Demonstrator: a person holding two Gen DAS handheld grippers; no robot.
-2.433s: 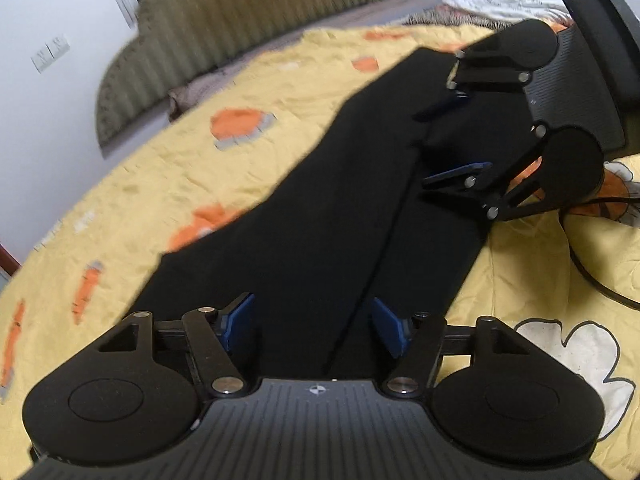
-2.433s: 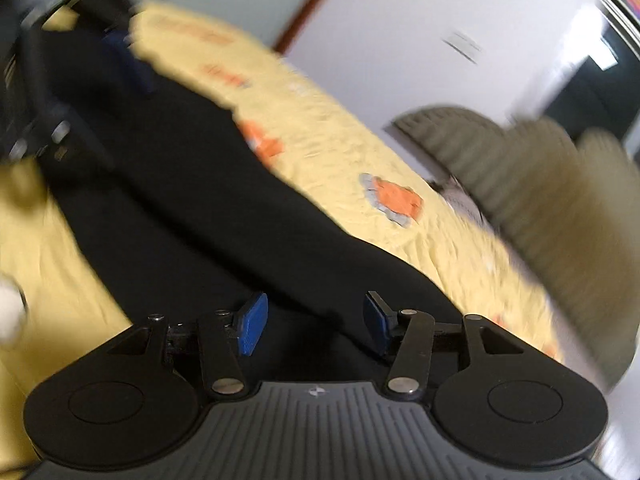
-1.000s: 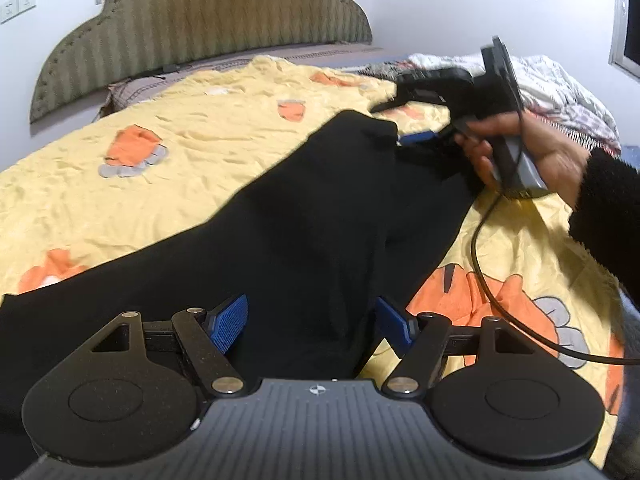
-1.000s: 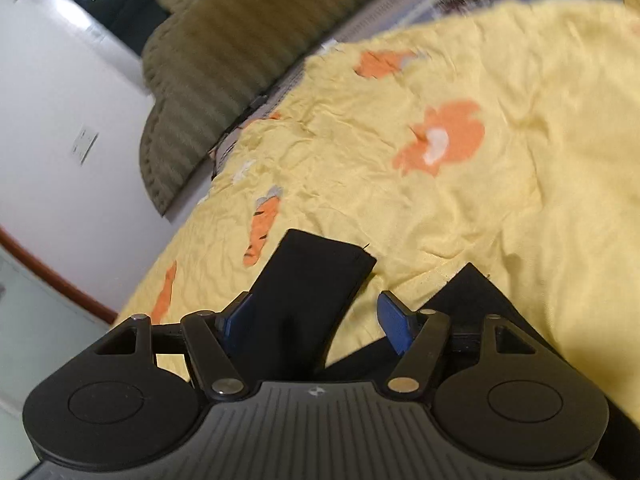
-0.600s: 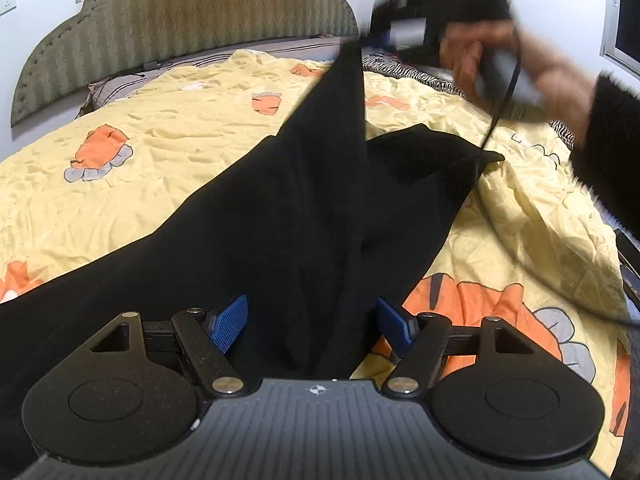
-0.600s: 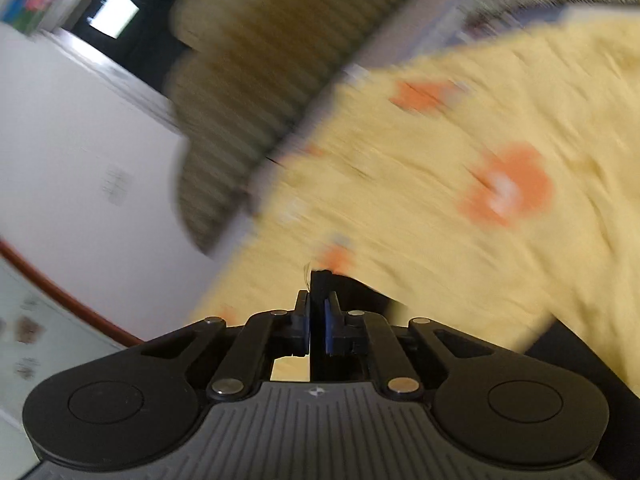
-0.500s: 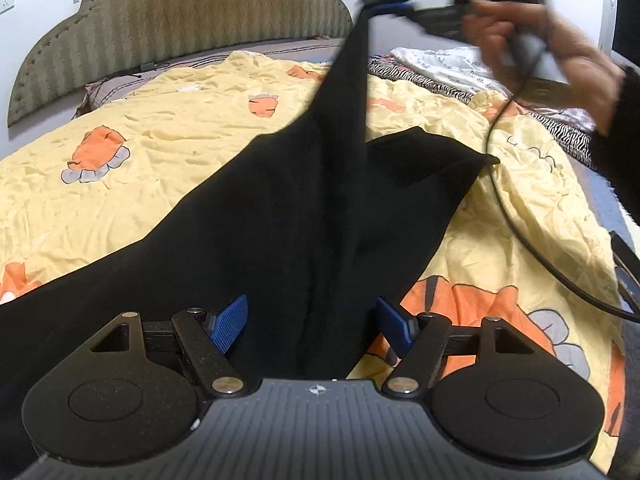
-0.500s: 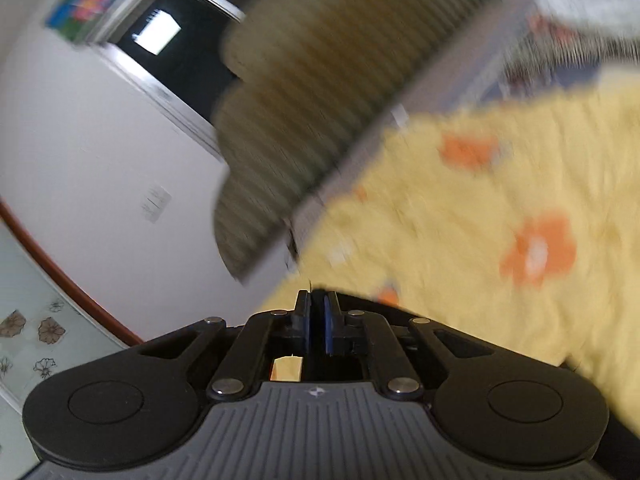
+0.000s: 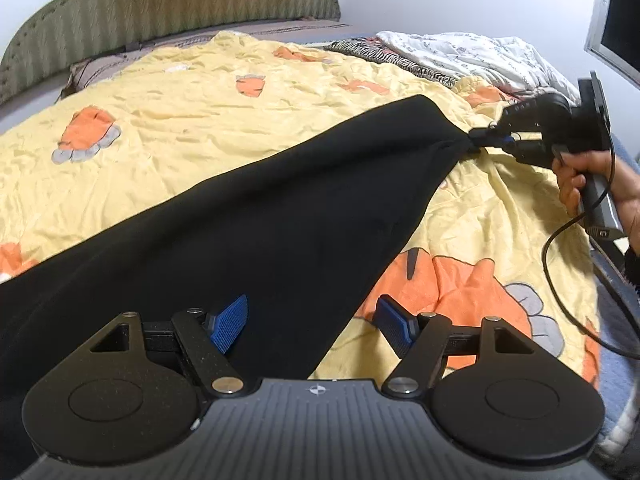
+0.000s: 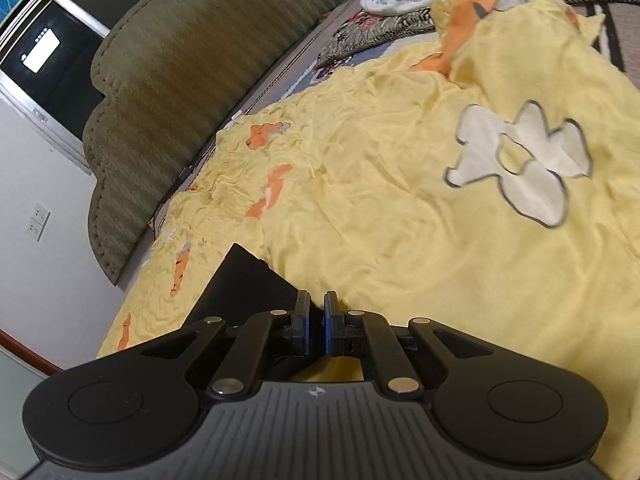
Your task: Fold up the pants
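Observation:
Black pants (image 9: 256, 216) lie stretched across the yellow bedspread (image 9: 180, 128), one leg laid over the other. My left gripper (image 9: 312, 322) is open, hovering over the pants' near edge, with nothing held. My right gripper (image 9: 486, 140) shows at the far right, shut on the corner of the pants' cuff, low over the bed. In the right wrist view the right gripper (image 10: 317, 322) pinches black fabric, and the cuff of the pants (image 10: 240, 284) spreads to its left.
A green padded headboard (image 9: 160, 4) stands at the back. A white and striped bedding pile (image 9: 452, 56) lies at the far right. The right gripper's black cable (image 9: 560, 280) trails over the bedspread's right side near the bed edge.
The right gripper closed on the cuff, lifted it high, then swung it right and down, laying the leg across the other one. The left gripper stayed open and nearly still.

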